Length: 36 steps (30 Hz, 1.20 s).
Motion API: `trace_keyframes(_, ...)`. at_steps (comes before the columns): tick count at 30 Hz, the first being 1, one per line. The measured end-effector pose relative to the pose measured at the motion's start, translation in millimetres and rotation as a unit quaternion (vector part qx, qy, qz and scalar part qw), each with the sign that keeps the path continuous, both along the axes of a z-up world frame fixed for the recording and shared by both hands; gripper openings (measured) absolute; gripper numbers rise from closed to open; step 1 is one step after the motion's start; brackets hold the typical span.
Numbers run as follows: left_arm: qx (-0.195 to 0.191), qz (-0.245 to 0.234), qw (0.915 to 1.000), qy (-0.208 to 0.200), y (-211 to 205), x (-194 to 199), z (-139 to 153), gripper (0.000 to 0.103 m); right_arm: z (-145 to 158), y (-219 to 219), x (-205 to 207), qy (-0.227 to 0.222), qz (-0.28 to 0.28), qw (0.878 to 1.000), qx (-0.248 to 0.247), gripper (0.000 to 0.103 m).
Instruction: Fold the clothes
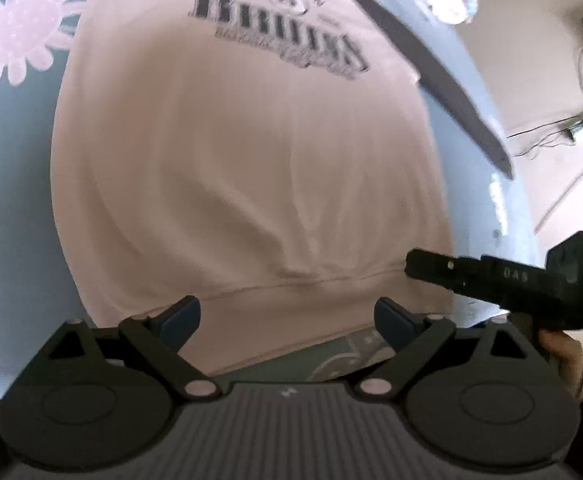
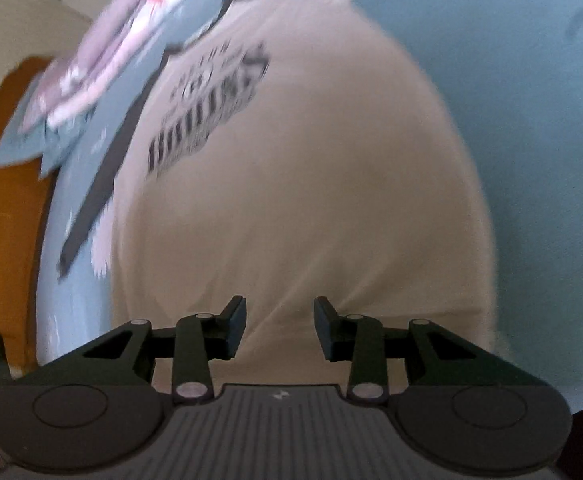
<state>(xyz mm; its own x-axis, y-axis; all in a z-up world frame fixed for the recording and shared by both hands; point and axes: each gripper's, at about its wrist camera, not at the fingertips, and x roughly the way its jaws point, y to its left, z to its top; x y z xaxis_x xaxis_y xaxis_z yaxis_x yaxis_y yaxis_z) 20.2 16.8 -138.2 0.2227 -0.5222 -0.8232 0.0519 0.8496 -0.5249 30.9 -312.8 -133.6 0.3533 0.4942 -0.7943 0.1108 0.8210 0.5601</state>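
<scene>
While the shirt lies flat on the bed, hem at its near edge, both grippers hover spread and empty; a shallow pinch could catch one layer only.

The T-shirt is soft, matt cream cloth, gently creased, with a stitched hem and a flat dark print. Around the T-shirt, the bedsheet is matt pale-blue woven cloth printed with pale pink flowers. Just below the T-shirt's hem, the left gripper looks like matt black plastic with small shiny metal pivot pins and a ribbed grey body. The right gripper has the same finish. Beyond the T-shirt's right side, the floor looks smooth and pale.
</scene>
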Motion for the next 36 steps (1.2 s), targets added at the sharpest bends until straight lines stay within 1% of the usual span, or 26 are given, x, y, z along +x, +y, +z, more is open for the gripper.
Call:
trace_keyframes(3,0.04,-0.008,0.9987,0.029,-5,-5,-18,0.093,-7,5,-3,-0.003,0.003,1.0,-0.001,0.042)
trace_keyframes(6,0.049,-0.03,0.9983,0.004,-5,-16,-15,0.094,-8,-11,-8,0.004,-0.014,1.0,0.015,0.042)
trace_keyframes(8,0.058,-0.038,0.9976,0.001,-5,-19,-12,0.094,-9,-21,-12,0.008,-0.026,0.999,0.026,0.042)
trace_keyframes(10,0.061,-0.038,0.9974,0.003,-6,-19,-9,0.094,-10,-26,-15,0.012,-0.033,0.999,0.033,0.042)
trace_keyframes(12,0.06,-0.028,0.9978,0.0,-4,-18,-2,0.094,-6,-25,-16,0.008,-0.033,0.999,0.027,0.042)
trace_keyframes(14,0.059,-0.013,0.9979,-0.024,3,-19,9,0.094,5,-25,-19,-0.01,-0.033,0.999,0.018,0.043)
trace_keyframes(16,0.058,0.004,0.9967,-0.056,11,-19,23,0.094,18,-30,-19,-0.039,-0.042,0.998,0.024,0.043)
trace_keyframes(18,0.057,0.015,0.9947,-0.084,18,-18,38,0.094,33,-42,-18,-0.07,-0.063,0.995,0.033,0.044)
trace_keyframes(20,0.07,0.017,0.9921,-0.103,19,-16,47,0.094,46,-61,-15,-0.098,-0.09,0.99,0.037,0.045)
trace_keyframes(22,0.086,0.016,0.9892,-0.117,16,-13,52,0.094,57,-85,-11,-0.12,-0.12,0.985,0.035,0.046)
trace_keyframes(24,0.102,0.013,0.9866,-0.127,11,-10,54,0.094,62,-114,-6,-0.134,-0.152,0.979,0.03,0.046)
trace_keyframes(26,0.102,0.015,0.9872,-0.122,3,-3,50,0.094,66,-146,2,-0.144,-0.184,0.972,0.023,0.046)
trace_keyframes(28,0.092,0.018,0.9894,-0.111,0,2,48,0.094,69,-181,11,-0.158,-0.216,0.963,0.011,0.046)
trace_keyframes(30,0.088,0.02,0.991,-0.099,-9,10,43,0.094,67,-220,20,-0.169,-0.252,0.953,0.005,0.047)
trace_keyframes(32,0.088,0.02,0.9918,-0.09,-21,19,39,0.094,60,-266,31,-0.175,-0.293,0.94,0.013,0.047)
trace_keyframes(35,0.09,0.021,0.9927,-0.078,-40,31,35,0.094,43,-332,48,-0.177,-0.355,0.918,0.026,0.052)
trace_keyframes(36,0.089,0.019,0.9929,-0.077,-45,34,34,0.094,36,-349,52,-0.179,-0.371,0.911,0.031,0.055)
